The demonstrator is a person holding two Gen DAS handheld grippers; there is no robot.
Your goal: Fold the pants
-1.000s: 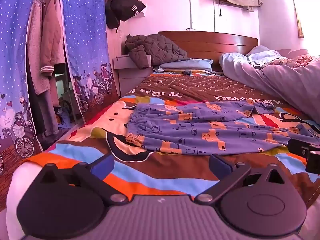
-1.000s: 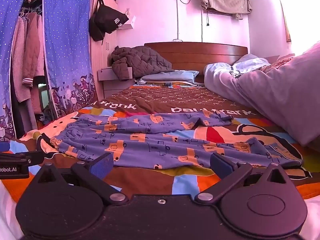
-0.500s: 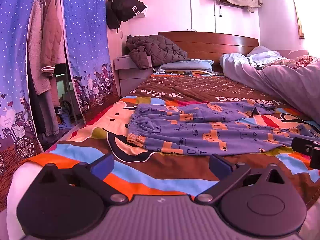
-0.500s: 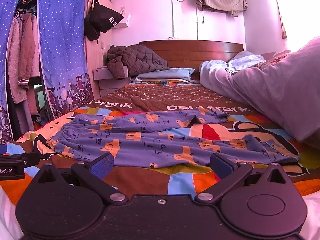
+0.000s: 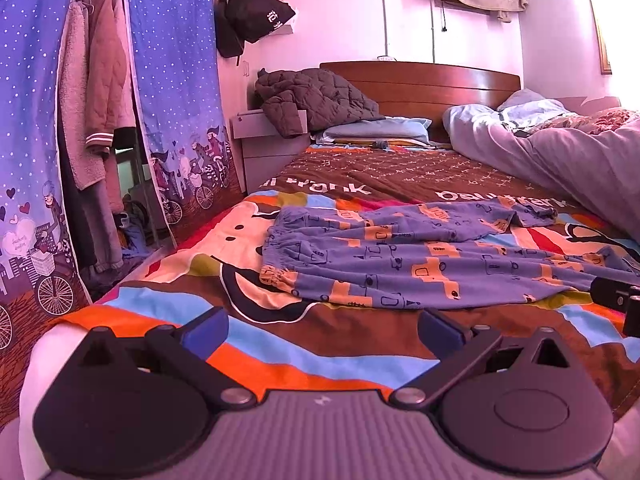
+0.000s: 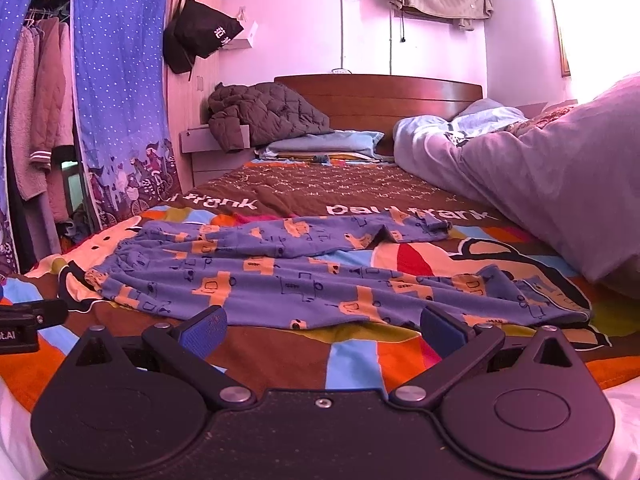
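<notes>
Pants point(image 5: 420, 264), blue with orange print, are laid unfolded across a multicoloured bedspread point(image 5: 280, 360), waistband to the left, legs running right. Left gripper point(image 5: 322, 330): jaws are held spread wide, nothing between them; the pants lie just ahead of and beyond the fingertips, apart from them. Right gripper point(image 6: 320, 330): jaws are likewise spread and empty; the near hem of the pants is seen just ahead of the tips, between both fingers. A lilac duvet point(image 6: 560, 184) is heaped ahead to the right; a wooden headboard point(image 6: 380, 96) stands far ahead.
</notes>
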